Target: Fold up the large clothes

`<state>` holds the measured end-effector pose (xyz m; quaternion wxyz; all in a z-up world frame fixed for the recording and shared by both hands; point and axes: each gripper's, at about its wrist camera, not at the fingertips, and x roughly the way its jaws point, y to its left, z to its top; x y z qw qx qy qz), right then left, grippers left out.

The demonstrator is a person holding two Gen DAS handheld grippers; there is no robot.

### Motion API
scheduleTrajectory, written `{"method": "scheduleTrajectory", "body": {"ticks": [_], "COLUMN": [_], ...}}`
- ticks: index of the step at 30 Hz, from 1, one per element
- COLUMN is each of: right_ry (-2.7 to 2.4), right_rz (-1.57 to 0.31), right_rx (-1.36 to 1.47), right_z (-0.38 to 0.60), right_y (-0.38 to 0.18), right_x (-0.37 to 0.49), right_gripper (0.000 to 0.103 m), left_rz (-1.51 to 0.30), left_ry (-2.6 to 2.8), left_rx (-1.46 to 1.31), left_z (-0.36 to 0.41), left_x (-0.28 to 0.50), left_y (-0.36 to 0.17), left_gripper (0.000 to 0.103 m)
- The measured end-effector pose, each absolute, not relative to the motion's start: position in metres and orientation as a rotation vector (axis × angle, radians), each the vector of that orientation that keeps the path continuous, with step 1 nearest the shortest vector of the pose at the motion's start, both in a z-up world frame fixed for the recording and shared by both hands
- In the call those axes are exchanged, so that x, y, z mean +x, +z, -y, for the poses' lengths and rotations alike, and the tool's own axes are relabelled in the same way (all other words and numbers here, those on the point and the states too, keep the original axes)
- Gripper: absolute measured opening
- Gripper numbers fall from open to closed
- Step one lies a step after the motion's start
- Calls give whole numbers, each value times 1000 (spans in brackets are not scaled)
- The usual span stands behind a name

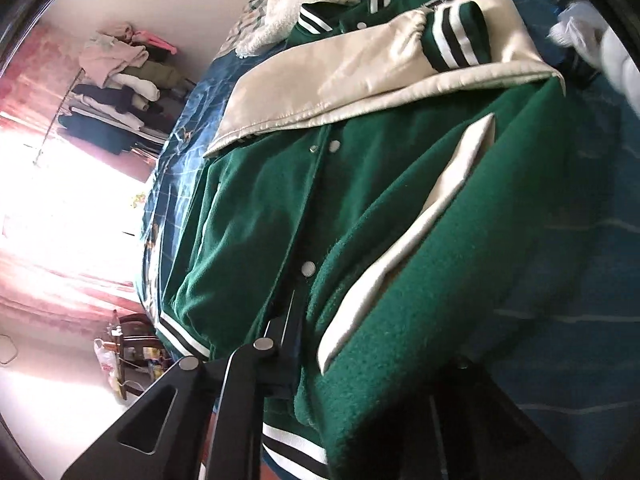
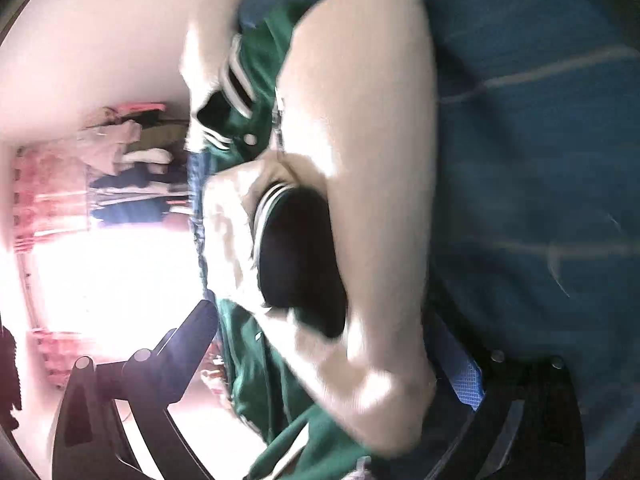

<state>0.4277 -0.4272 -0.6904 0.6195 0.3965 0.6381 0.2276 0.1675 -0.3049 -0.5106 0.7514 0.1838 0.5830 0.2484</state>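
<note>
The right wrist view is motion-blurred throughout; the cream sleeve and green jacket body show no sharp edges there. The right gripper fingertips are covered by the sleeve. In the left wrist view, the left gripper right finger is hidden beneath the jacket hem, and the picture's lower edge cuts the hem off. A white blurred object at upper right cannot be identified. The window is overexposed.

Blurred green jacket with cream sleeves lies on blue bedding, the right gripper spread wide over it, one black finger beside the cloth
</note>
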Motion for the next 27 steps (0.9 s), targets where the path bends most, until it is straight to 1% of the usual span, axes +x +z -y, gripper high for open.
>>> {"method": "scheduleTrajectory", "body": {"ticks": [2, 3, 4, 5, 6, 7, 9, 14, 17, 19, 21, 23, 27], "right_ry": [490, 467, 442, 411, 386, 367, 341, 349, 334, 327, 318, 305, 261], "right_rz": [-1525, -1531, -1537, -1540, -1546, -1535, -1517, -1449, -1460, -1482, -1505, -1542, -1643], "right_rx": [904, 893, 872, 867, 896, 924, 910, 794, 685, 591, 498, 421, 263], "right_z": [415, 411, 406, 404, 403, 402, 395, 334, 271, 218, 163, 103, 0], "right_y": [-700, -701, -701, -701, -701, -696, -672, -564, -520, -503, -496, -505, -555], "right_x": [437, 441, 445, 445, 447, 447, 447, 459, 476, 492, 508, 527, 549], "right_gripper": [101, 95, 79, 67, 39, 29, 20, 18, 18, 18, 18, 18, 19], "left_rz": [-1271, -1270, -1270, -1267, -1264, -1263, -1262, -1263, -1282, -1300, -1327, -1350, -1384], "left_ry": [523, 512, 498, 483, 465, 450, 418, 320, 283, 281, 291, 307, 355], "left_rx": [374, 359, 340, 326, 318, 304, 269, 109, 1, -69, -151, -223, -476], "left_z": [300, 295, 288, 284, 279, 274, 259, 191, 137, 103, 63, 27, -54], "left_x": [170, 175, 176, 176, 177, 176, 175, 174, 172, 171, 171, 171, 161], "left_y": [-505, -502, -500, -497, -494, -491, -481, -438, -418, -414, -416, -426, -459], "left_gripper": [13, 13, 13, 13, 13, 13, 13, 12, 13, 13, 14, 18, 19]}}
